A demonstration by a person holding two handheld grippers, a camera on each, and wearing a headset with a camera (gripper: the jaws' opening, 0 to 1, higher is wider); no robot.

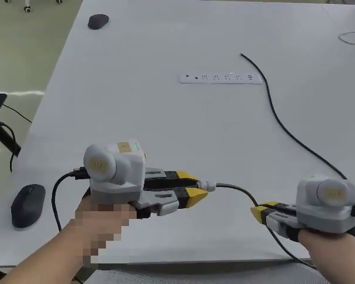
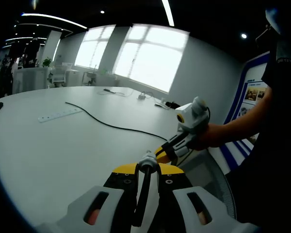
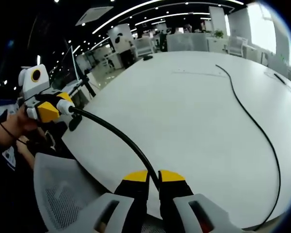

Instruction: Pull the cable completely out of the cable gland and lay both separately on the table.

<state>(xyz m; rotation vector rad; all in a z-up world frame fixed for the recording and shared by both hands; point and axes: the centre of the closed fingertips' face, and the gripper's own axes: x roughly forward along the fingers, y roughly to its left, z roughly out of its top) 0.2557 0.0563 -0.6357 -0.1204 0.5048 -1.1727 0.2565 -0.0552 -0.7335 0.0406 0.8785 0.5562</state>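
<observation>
My left gripper (image 1: 195, 188) is shut on a small grey cable gland (image 1: 208, 186) above the table's front edge; the gland's tip (image 2: 148, 160) pokes out between the yellow jaws. A black cable (image 1: 239, 190) runs from the gland to my right gripper (image 1: 258, 212), which is shut on it. In the right gripper view the cable (image 3: 117, 135) curves from the yellow jaws up to the gland (image 3: 64, 107) in the left gripper (image 3: 48, 110). In the left gripper view the right gripper (image 2: 164, 151) is ahead, near the table edge.
A white power strip (image 1: 220, 78) lies mid-table with a long black cord (image 1: 287, 130) trailing to the right front. One dark mouse (image 1: 28, 204) sits at the left front edge, another (image 1: 98, 21) far back. A mesh chair (image 3: 63, 194) stands below the table edge.
</observation>
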